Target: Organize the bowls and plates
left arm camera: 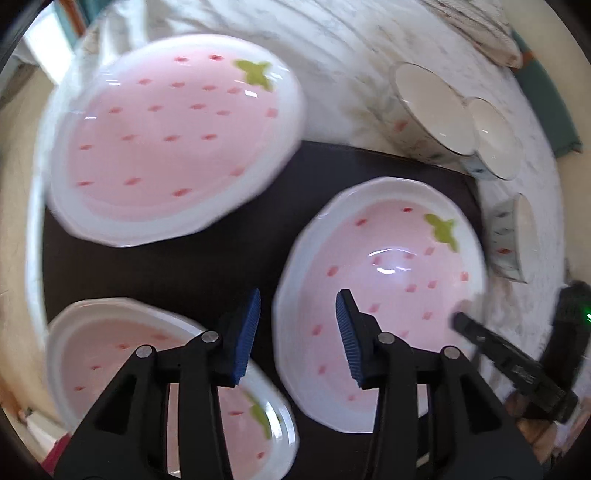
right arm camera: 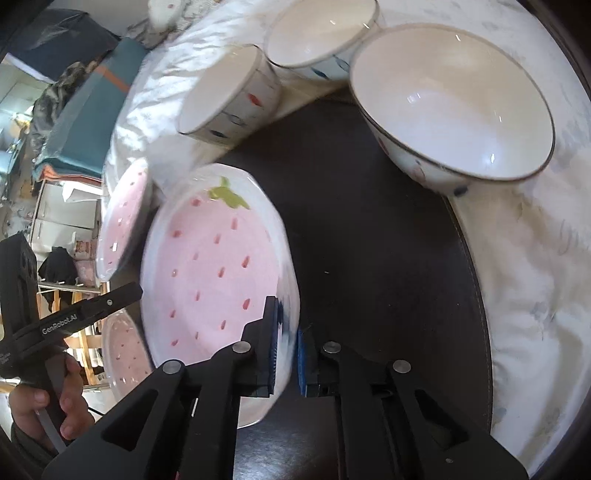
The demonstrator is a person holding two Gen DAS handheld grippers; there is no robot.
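Observation:
Three pink strawberry plates with white rims show in the left wrist view: one at upper left [left arm camera: 166,136], one at lower left [left arm camera: 122,362], one at right [left arm camera: 388,295]. My left gripper [left arm camera: 299,332] is open and empty above the dark mat [left arm camera: 177,266], between the two lower plates. My right gripper [right arm camera: 286,350] is shut on the rim of a strawberry plate [right arm camera: 214,266] and holds it tilted above the mat; it also shows in the left wrist view [left arm camera: 509,369]. Three white bowls stand beyond: a large one [right arm camera: 454,103], a small one [right arm camera: 229,92] and another [right arm camera: 321,33].
The dark mat [right arm camera: 388,258] lies on a white marbled cloth [right arm camera: 535,277]. Two more strawberry plates [right arm camera: 125,218] show left of the held one. The bowls also show at right in the left wrist view [left arm camera: 432,107]. Room clutter lies beyond the table's left edge.

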